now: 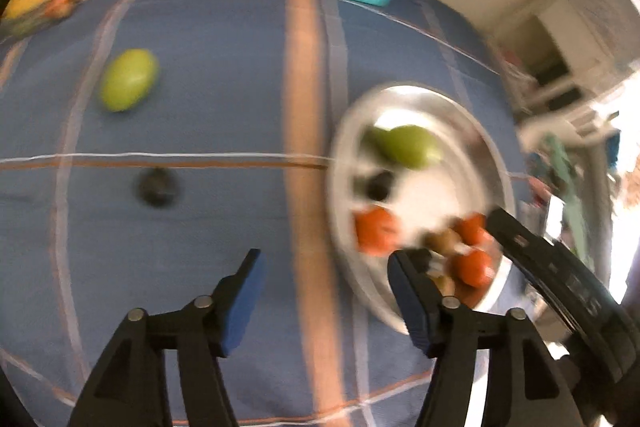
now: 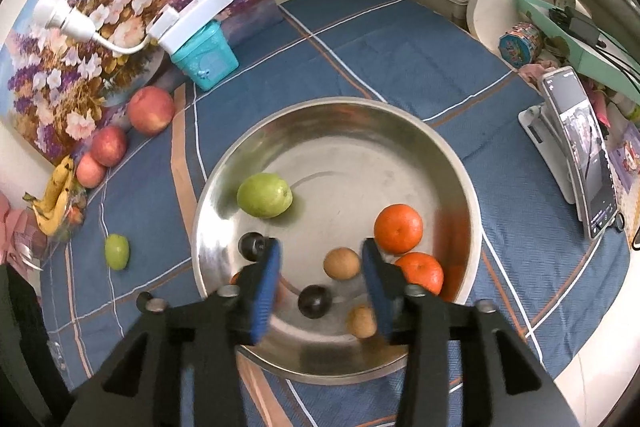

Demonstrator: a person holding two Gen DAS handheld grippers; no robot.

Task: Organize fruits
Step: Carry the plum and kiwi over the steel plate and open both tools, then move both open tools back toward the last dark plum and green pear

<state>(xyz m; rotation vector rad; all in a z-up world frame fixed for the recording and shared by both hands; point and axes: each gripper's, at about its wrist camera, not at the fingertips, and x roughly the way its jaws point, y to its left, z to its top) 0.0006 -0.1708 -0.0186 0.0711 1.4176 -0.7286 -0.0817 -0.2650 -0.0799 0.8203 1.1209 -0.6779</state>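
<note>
A steel bowl [image 2: 336, 103] on the blue checked cloth holds a green fruit [image 2: 264, 195], two oranges [image 2: 398, 229], two dark plums [image 2: 315, 301] and two small brown fruits [image 2: 341, 263]. My right gripper [image 2: 322, 249] hangs open over the bowl, one brown fruit and one plum lying loose below the gap. The left wrist view is blurred. There my left gripper [image 1: 326, 263] stands open and empty above the cloth, at the left rim of the bowl [image 1: 340, 155]. Loose on the cloth to its left are a green fruit [image 1: 128, 79] and a dark plum [image 1: 158, 187].
Three apples [image 2: 151, 110] and bananas [image 2: 56, 203] lie along the far left edge by a flower picture. A teal box [image 2: 204, 55] with a white power strip stands behind the bowl. A phone on a stand [image 2: 580, 155] and clutter sit at the right.
</note>
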